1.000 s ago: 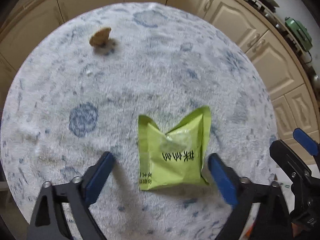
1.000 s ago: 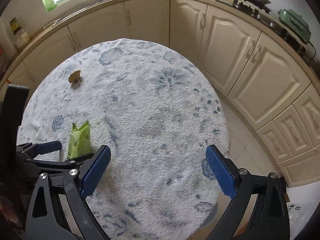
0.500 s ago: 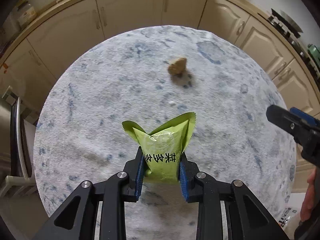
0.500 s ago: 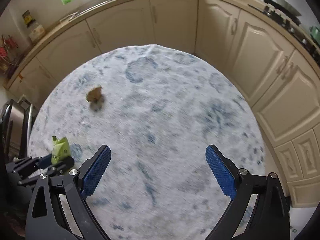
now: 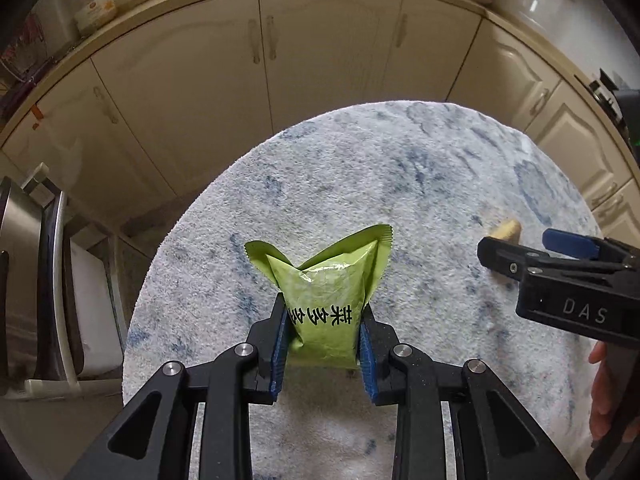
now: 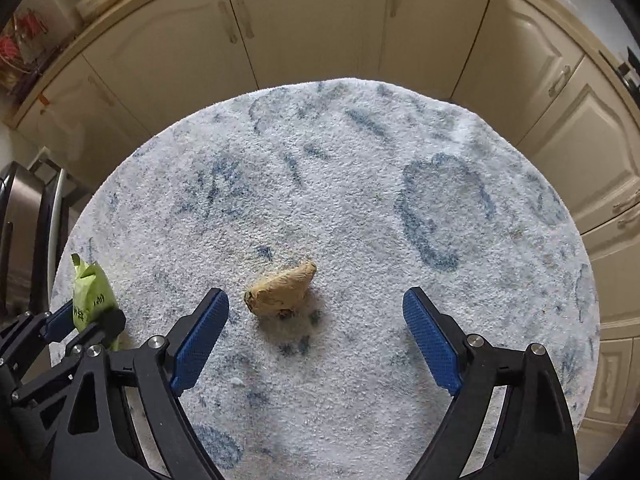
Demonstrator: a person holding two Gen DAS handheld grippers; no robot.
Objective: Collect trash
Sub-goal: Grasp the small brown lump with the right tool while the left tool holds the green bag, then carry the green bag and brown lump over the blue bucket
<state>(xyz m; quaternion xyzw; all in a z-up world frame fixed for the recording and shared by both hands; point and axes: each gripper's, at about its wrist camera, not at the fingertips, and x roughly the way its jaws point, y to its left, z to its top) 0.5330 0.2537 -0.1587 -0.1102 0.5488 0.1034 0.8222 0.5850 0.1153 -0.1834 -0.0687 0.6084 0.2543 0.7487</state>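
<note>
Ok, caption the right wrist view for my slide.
Right gripper, jaws closing, over brown scrap on rug.

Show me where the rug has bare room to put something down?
The far half of the rug, toward the cabinets, is bare. So is its right side, past the big blue blotch. It is crowded near the brown scrap, between the closing right gripper fingers, and by the green packet in the left gripper.

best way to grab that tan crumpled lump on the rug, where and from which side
Come from above with the right hand-held gripper, whose jaws are closing, lump not yet touched. Pinch the tan lump across its thick lower body, not the pointed upper tip: it tapers there and could slip out. The rug around it is bare.
</note>
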